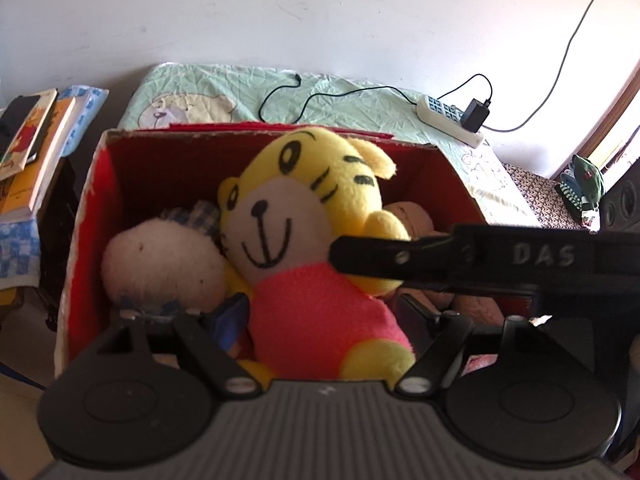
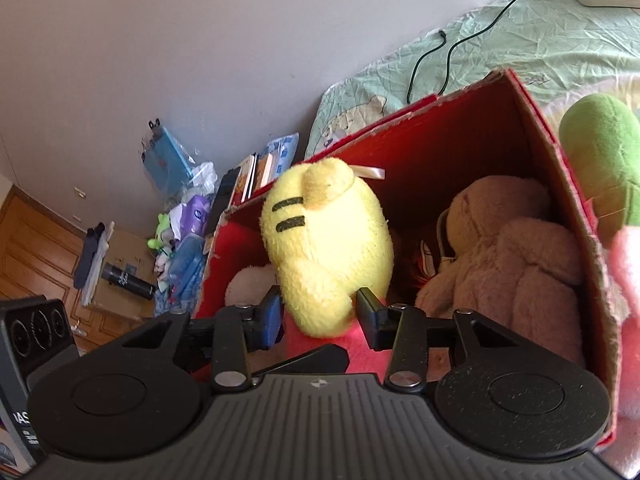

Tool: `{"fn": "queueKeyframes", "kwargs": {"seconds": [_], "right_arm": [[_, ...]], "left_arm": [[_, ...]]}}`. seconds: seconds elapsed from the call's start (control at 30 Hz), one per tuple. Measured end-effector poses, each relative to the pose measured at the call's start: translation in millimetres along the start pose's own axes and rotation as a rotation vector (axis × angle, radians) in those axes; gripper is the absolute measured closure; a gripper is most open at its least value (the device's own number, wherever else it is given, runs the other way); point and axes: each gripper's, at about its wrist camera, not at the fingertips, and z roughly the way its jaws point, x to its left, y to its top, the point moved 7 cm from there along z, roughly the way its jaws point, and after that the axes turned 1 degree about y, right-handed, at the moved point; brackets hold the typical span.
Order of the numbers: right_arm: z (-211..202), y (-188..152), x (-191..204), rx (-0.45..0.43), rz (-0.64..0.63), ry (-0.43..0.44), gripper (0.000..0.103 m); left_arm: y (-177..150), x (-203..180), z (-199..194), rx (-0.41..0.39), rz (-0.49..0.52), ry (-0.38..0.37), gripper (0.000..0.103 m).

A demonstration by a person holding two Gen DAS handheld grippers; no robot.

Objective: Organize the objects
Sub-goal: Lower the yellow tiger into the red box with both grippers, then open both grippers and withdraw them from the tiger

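Observation:
A yellow tiger plush (image 1: 304, 208) in a pink shirt sits upright in a red cardboard box (image 1: 160, 160) on a bed. My left gripper (image 1: 326, 318) is open, with one finger on each side of the plush's pink torso. From the right, a finger (image 1: 360, 252) of my right gripper lies across the plush's arm. In the right wrist view, my right gripper (image 2: 320, 316) is shut on a yellow limb of the tiger plush (image 2: 328, 232), over the red box (image 2: 460, 140). The plush's lower body is hidden behind the grippers.
A white plush (image 1: 160, 264) and a brown plush (image 2: 508, 264) lie in the box beside the tiger. A green plush (image 2: 600, 140) leans outside the box's right wall. A power strip (image 1: 448, 118) with cables lies on the bed sheet (image 1: 352, 104). Books (image 1: 32, 140) are stacked at left.

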Motion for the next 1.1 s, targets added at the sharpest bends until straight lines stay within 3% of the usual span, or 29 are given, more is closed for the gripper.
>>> {"fn": "queueKeyframes", "kwargs": {"seconds": [0.07, 0.47, 0.63, 1.1], "right_arm": [[-5.9, -0.4, -2.0, -0.013, 0.004, -0.007, 0.051], [-19.8, -4.5, -13.3, -0.008, -0.015, -0.034, 0.051], [-30.8, -5.6, -16.7, 0.005, -0.027, -0.009, 0.051], [-79.6, -3.2, -30.2, -0.017, -0.067, 0.059, 0.051]], "left_arm": [[-0.8, -1.4, -1.1, -0.001, 0.008, 0.012, 0.022], [-5.2, -13.7, -6.6, 0.002, -0.017, 0.131, 0.017], [-6.4, -22.7, -11.2, -0.004, -0.026, 0.204, 0.016], [-10.9, -68.4, -17.0, -0.013, -0.032, 0.288, 0.012]]}}
